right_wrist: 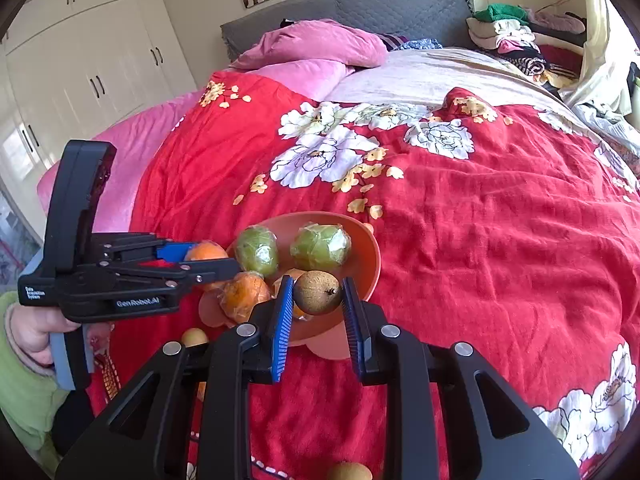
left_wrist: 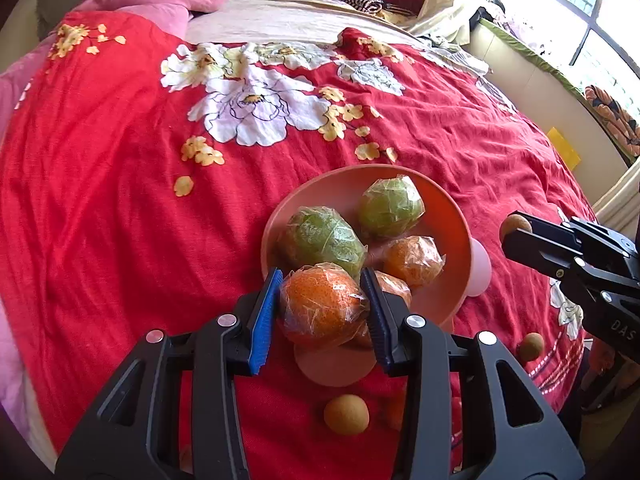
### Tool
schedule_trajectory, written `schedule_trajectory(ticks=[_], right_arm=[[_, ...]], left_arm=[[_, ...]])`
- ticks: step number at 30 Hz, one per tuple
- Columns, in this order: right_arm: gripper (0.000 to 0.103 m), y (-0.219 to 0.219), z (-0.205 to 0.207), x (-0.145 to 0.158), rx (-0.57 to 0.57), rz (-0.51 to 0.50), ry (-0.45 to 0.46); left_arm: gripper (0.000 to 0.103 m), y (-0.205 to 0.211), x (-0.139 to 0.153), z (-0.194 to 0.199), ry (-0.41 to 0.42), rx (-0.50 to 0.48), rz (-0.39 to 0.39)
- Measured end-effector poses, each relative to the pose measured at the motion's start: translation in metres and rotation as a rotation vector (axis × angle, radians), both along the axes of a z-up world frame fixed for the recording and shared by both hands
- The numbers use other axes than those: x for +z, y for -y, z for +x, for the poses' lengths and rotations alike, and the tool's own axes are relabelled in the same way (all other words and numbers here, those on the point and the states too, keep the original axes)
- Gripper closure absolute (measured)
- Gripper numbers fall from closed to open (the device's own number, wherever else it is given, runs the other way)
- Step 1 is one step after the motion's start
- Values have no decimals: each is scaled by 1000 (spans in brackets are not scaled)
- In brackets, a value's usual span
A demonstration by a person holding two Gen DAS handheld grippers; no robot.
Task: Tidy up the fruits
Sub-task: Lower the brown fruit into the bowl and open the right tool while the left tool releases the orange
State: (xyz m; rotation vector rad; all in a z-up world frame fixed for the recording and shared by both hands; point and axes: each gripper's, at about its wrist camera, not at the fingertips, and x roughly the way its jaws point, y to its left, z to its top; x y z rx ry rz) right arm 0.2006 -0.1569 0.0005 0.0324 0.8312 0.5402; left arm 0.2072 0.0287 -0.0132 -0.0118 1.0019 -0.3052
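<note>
1. The pink bowl [left_wrist: 444, 216] sits on the red floral bedspread [left_wrist: 120, 200] and serves as the landmark here; it holds two green wrapped fruits [left_wrist: 390, 206] and at least one wrapped orange [left_wrist: 414, 261].
2. The left gripper [left_wrist: 322, 304] hangs just over the bowl's near rim, its blue pads [left_wrist: 264, 316] pressed on either side of a plastic-wrapped orange [left_wrist: 320, 308], so the jaws are partly closed around that fruit.
3. The right gripper [right_wrist: 318, 306] is at the bowl's near-right edge, clamped tight on a small brown round fruit [right_wrist: 319, 292], possibly a longan; the rough skin is hard to read.
4. On the bedspread in front of the bowl, nearer the camera, lies a loose yellowish-brown small fruit [left_wrist: 346, 414].
5. Another small brown fruit [left_wrist: 530, 346] lies to the bowl's right, apart from it.
6. In the right wrist view a hand [right_wrist: 34, 330] in a green sleeve [right_wrist: 24, 408] grips the left gripper's handle, left of the bowl.
</note>
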Motion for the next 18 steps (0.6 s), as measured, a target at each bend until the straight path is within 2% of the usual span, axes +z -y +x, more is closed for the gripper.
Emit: schedule_trajectory(ticks=[6, 18], right_arm=[[80, -2, 8, -5, -8, -20, -3], [80, -3, 29, -18, -40, -46, -30]], left_arm=[[71, 5, -7, 5, -13, -11, -29], [71, 8, -12, 11, -10, -30, -35]])
